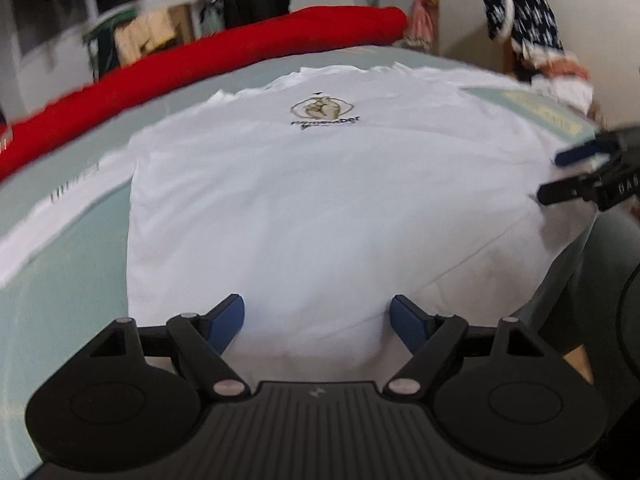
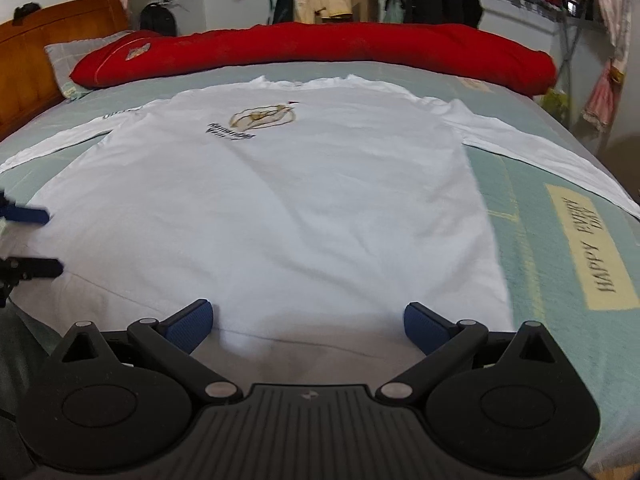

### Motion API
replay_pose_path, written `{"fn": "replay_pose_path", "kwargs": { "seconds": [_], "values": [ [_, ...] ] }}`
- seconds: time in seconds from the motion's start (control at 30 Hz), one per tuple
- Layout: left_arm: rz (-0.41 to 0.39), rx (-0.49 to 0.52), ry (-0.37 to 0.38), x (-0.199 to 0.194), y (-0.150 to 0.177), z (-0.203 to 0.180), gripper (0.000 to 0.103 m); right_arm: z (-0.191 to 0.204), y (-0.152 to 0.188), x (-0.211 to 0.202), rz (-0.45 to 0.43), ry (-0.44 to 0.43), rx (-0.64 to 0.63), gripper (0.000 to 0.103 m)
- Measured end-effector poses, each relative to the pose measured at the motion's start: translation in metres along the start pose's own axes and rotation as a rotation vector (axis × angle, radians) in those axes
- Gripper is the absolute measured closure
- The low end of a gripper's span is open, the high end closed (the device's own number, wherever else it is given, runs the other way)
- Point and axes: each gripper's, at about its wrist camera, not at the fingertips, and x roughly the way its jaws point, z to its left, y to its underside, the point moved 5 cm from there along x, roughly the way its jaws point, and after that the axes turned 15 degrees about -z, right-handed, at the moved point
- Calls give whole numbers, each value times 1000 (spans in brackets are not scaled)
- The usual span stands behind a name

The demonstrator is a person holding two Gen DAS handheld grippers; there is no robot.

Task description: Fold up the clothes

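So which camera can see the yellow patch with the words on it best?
The right wrist view. There the pale yellow lettered patch on the green bedsheet lies fully in sight and reads "HAPPY EVERY DAY". In the left wrist view the same patch is blurred at the far right edge, beyond the white T-shirt, and its words cannot be read.

Dim, even indoor light, source unseen. Soft shadow on the shirt (image 2: 280, 208) just ahead of each gripper, darkest at the near hem. Motion blur throughout the left wrist view, print (image 1: 322, 114) smeared. Sharper on the right. Strong fisheye bending at edges, corners black. No glare.
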Motion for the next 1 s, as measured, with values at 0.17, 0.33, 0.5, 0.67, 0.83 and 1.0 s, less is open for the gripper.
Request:
{"fn": "replay_pose_path", "kwargs": {
  "seconds": [0.17,0.33,0.5,0.67,0.83,1.0],
  "values": [
    [5,72,-19,-13,-3,0,23,-12,-4,-10,17,4,20,0],
    [-51,185,16,-20,-14,-25,23,-1,-15,-11,7,-22,-64,0],
    [-91,290,69,-20,-18,-57,22,21,-21,-14,3,-66,-184,0],
    [-88,393,77,-16,-10,-82,22,33,-15,-16,16,-90,-208,0],
    [-94,454,86,-10,-1,-100,22,37,-3,-17,13,-98,-131,0],
    [-99,531,109,-11,9,-117,22,41,6,-23,18,-96,-140,0]
  ]
}}
